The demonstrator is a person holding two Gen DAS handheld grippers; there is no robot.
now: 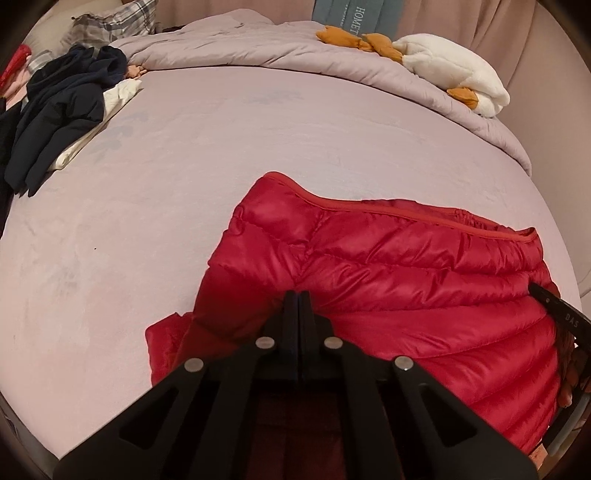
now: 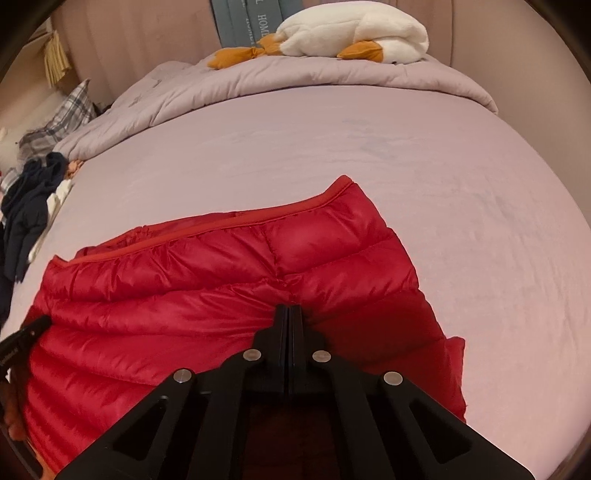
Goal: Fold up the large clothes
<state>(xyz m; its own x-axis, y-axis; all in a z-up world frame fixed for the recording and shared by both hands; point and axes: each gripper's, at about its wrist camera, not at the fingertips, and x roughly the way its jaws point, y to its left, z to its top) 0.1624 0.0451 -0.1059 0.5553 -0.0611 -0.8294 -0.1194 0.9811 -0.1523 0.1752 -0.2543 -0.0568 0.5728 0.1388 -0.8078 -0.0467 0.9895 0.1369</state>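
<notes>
- Left wrist view: a wide bed with a smooth mauve sheet (image 1: pixel 184 184) fills the scene, a rumpled grey-lilac quilted duvet (image 1: pixel 280 48) bunched along its far edge.
- On the duvet lies a white plush goose with orange feet (image 1: pixel 454 70); a heap of dark navy clothes (image 1: pixel 62 114) sits at the bed's left side, beside a plaid pillow (image 1: pixel 114 18).
- The left tool (image 1: pixel 298 295) reaches low and forward, its black fingers pressed together on a fold of the glossy red quilted down jacket (image 1: pixel 388 266).
- The jacket lies on the near part of the sheet, puffy in stitched horizontal ribs, with a matte red trim along its far edge.
- Right wrist view: the same sheet (image 2: pixel 461 203), duvet (image 2: pixel 258 81) and goose (image 2: pixel 351 33) lie beyond.
- The right tool (image 2: pixel 289 308) points forward likewise, fingers clamped shut on the jacket (image 2: pixel 184 295) near its right side.
- The left tool's black tip (image 2: pixel 26 336) shows at the jacket's left edge.
</notes>
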